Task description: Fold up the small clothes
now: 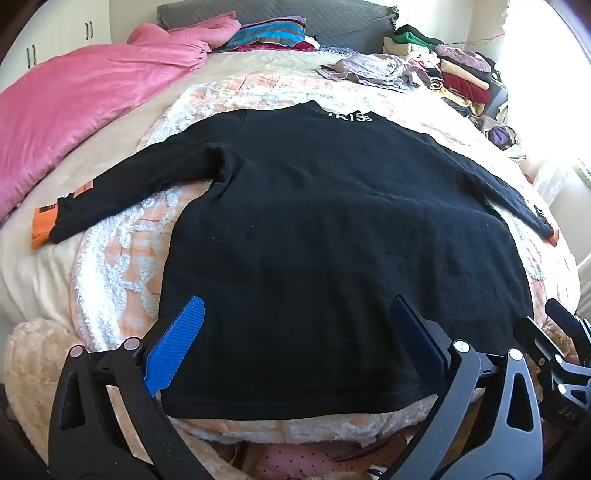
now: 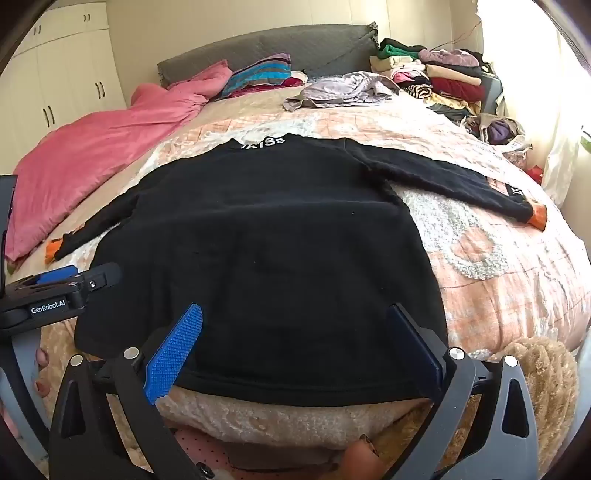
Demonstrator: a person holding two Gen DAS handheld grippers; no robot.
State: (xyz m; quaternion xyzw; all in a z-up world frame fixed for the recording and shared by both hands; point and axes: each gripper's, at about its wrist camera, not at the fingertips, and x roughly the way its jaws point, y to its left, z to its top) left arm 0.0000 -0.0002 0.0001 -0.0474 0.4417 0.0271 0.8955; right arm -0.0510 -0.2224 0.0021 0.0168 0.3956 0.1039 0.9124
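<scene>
A small black sweater (image 1: 325,229) with orange cuffs (image 1: 42,227) and white letters at the collar lies flat on the bed, sleeves spread out; it also shows in the right wrist view (image 2: 266,243). My left gripper (image 1: 295,317) is open and empty, just above the hem at the sweater's left side. My right gripper (image 2: 295,321) is open and empty over the hem's right part. The right gripper shows at the right edge of the left wrist view (image 1: 565,332), and the left gripper at the left edge of the right wrist view (image 2: 59,288).
A pink quilt (image 1: 85,107) lies along the bed's left side. Folded striped clothes (image 1: 273,35) sit by the grey headboard (image 2: 295,48). A pile of clothes (image 2: 436,77) fills the far right corner. A patterned fleece blanket (image 2: 498,266) covers the bed. White wardrobes (image 2: 62,74) stand at left.
</scene>
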